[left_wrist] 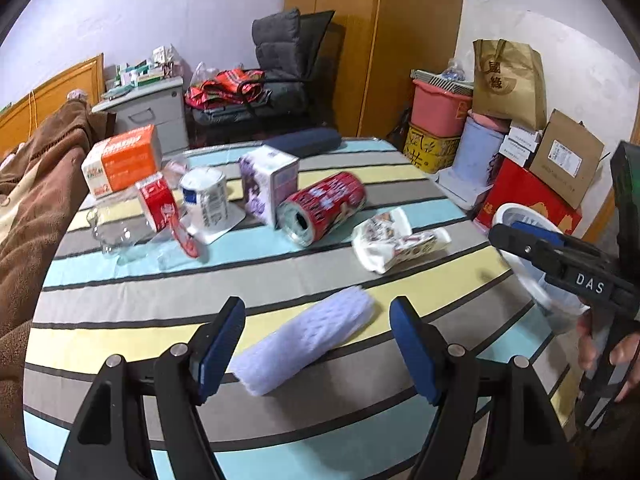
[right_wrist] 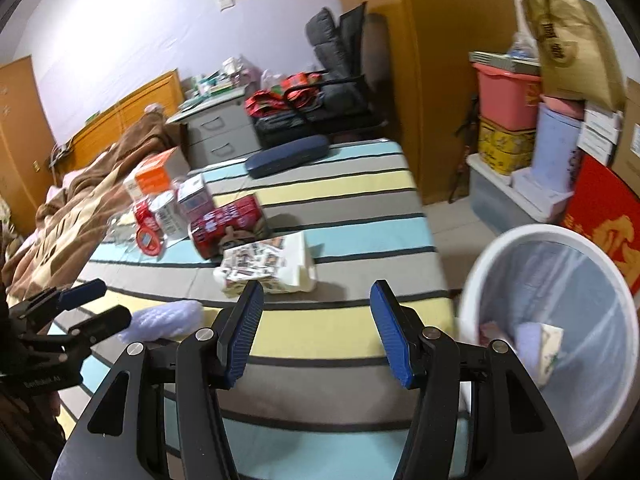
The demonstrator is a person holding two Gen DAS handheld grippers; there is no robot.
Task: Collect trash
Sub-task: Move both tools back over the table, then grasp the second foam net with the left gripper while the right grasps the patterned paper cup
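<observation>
Several bits of trash lie on the striped bed cover; nearest is a pale lilac foam sleeve, lying slantwise just ahead of the left gripper. It looks light, soft and squashy — best pinched across its middle. Both grippers stand open and empty; the right gripper hovers beside the white bin — already lined and part-filled.

Foam sleeve lies on the bed, bin beside.
</observation>
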